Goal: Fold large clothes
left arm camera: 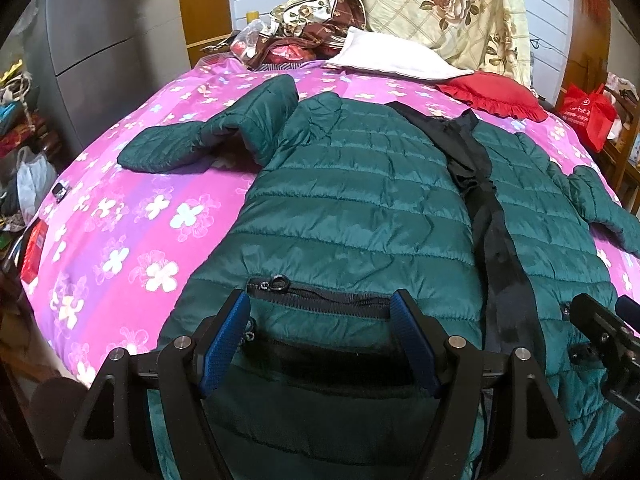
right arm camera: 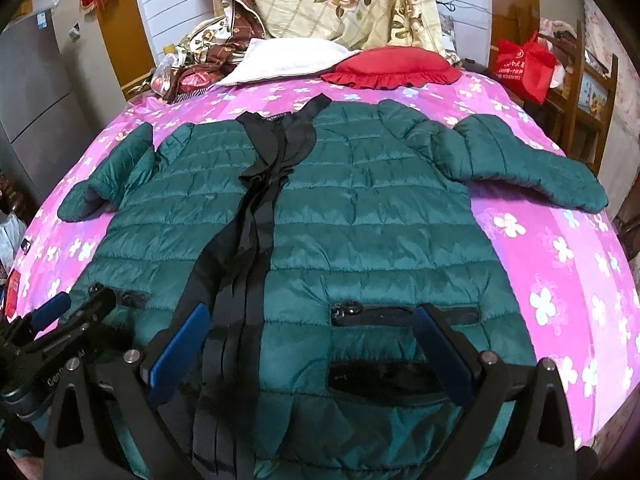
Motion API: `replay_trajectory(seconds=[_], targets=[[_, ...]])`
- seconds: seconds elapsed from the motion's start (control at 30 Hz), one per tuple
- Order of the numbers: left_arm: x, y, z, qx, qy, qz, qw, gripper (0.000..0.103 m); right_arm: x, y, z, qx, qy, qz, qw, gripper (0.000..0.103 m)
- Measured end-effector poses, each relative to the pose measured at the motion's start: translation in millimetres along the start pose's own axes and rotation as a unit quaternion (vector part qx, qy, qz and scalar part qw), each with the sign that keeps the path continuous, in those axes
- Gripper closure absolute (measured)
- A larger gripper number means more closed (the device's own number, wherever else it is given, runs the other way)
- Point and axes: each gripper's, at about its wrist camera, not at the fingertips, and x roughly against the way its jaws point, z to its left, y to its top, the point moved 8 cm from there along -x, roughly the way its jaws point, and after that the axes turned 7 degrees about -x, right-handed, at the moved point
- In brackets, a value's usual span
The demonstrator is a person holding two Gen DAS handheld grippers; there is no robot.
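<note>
A dark green quilted puffer jacket (left arm camera: 360,200) lies front up on the pink flowered bedspread (left arm camera: 132,208), collar far, hem near, with a black placket down its middle. It fills the right wrist view (right arm camera: 380,220) too. Its left sleeve (left arm camera: 208,136) is bent near the shoulder; its right sleeve (right arm camera: 520,160) stretches right. My left gripper (left arm camera: 320,312) is open over the left front panel by the pocket zip (left arm camera: 316,300). My right gripper (right arm camera: 312,328) is open over the right panel near its pocket zip (right arm camera: 400,314). Each gripper shows at the edge of the other's view.
A white pillow (left arm camera: 384,56), a red frilled cushion (left arm camera: 496,92) and a floral quilt (left arm camera: 440,8) sit at the bed's head. A red bag (left arm camera: 588,112) hangs at the right. A grey cabinet (left arm camera: 92,40) and clutter stand left of the bed.
</note>
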Motion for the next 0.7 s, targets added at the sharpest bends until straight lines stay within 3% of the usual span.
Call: replay_trajectory(seconds=[0.7], targets=[[-14.3,35.4,17.0,0.002,0.015,-0.009,0.9998,0.050,-20.1,29.3,7.5,0.005,-0.010,-0.004,1.000,0.000]])
